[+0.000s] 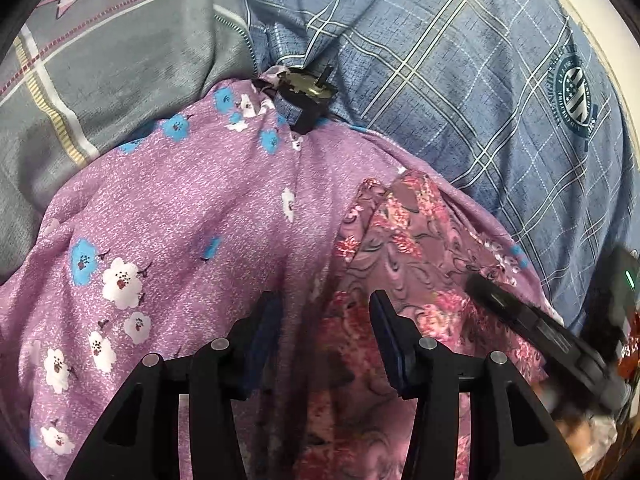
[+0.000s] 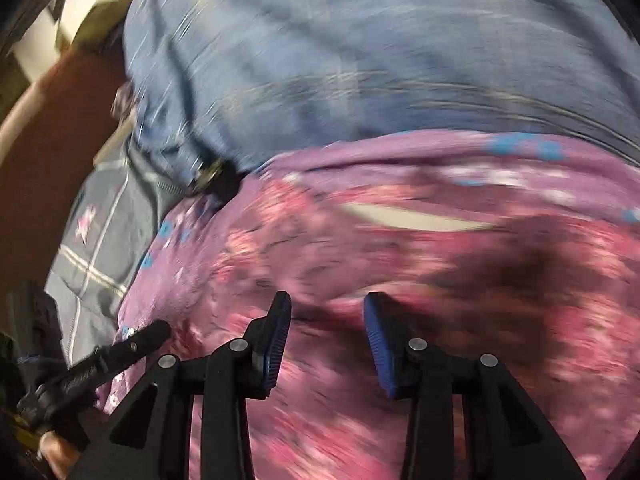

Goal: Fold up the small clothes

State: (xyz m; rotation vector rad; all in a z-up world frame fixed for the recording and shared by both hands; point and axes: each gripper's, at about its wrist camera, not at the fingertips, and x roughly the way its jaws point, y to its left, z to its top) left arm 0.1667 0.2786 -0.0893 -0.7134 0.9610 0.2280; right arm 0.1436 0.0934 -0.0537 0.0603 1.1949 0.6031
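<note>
A crumpled lilac cotton garment (image 1: pixel 192 216) printed with white and blue blossoms lies on the blue plaid bedsheet (image 1: pixel 460 80), a pink-red floral cloth (image 1: pixel 404 248) folded over its right part. The left gripper (image 1: pixel 326 312) hovers half open above both cloths, holding nothing. The right gripper (image 2: pixel 327 312), blurred, also stands half open, empty. Beyond the garment, a black plug adapter (image 1: pixel 306 94) rests at its far edge.
</note>
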